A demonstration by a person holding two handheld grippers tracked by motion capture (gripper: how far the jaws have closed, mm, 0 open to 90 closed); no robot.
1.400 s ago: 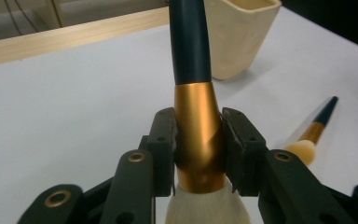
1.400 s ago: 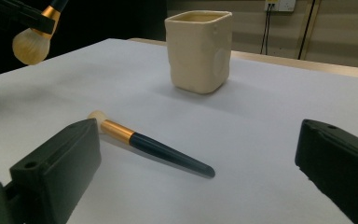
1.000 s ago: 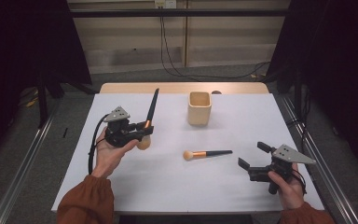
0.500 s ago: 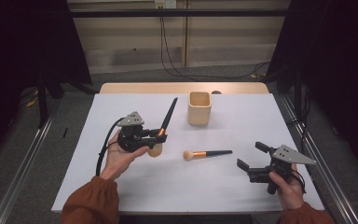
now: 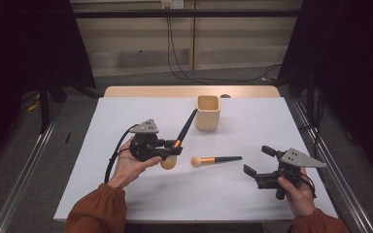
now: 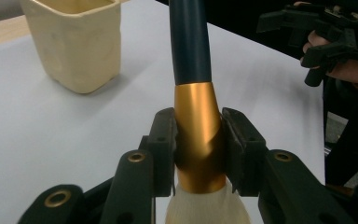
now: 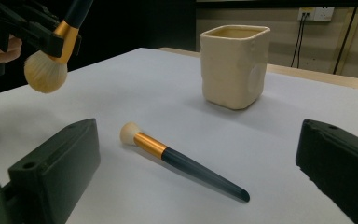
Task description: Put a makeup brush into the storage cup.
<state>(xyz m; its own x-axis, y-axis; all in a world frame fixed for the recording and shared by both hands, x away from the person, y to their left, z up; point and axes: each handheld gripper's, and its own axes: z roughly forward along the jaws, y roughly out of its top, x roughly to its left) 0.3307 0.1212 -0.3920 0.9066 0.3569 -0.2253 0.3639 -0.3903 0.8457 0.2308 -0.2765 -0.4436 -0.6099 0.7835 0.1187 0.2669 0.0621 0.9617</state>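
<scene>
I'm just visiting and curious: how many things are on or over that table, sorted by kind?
Brushes: 2, a big one held in the left gripper, a small one lying on the table
Cups: 1
Total: 3

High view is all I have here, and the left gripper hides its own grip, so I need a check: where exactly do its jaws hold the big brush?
Observer: The left gripper is shut on the gold collar of the big brush, just above the bristles.
Operator: Is the handle aimed at the cup?
Observer: In the left gripper view the dark handle rises just beside the cup, not over its mouth.
Operator: And the right gripper?
Observer: The right gripper is open; the small brush lies flat on the table between its jaws, untouched.
</scene>
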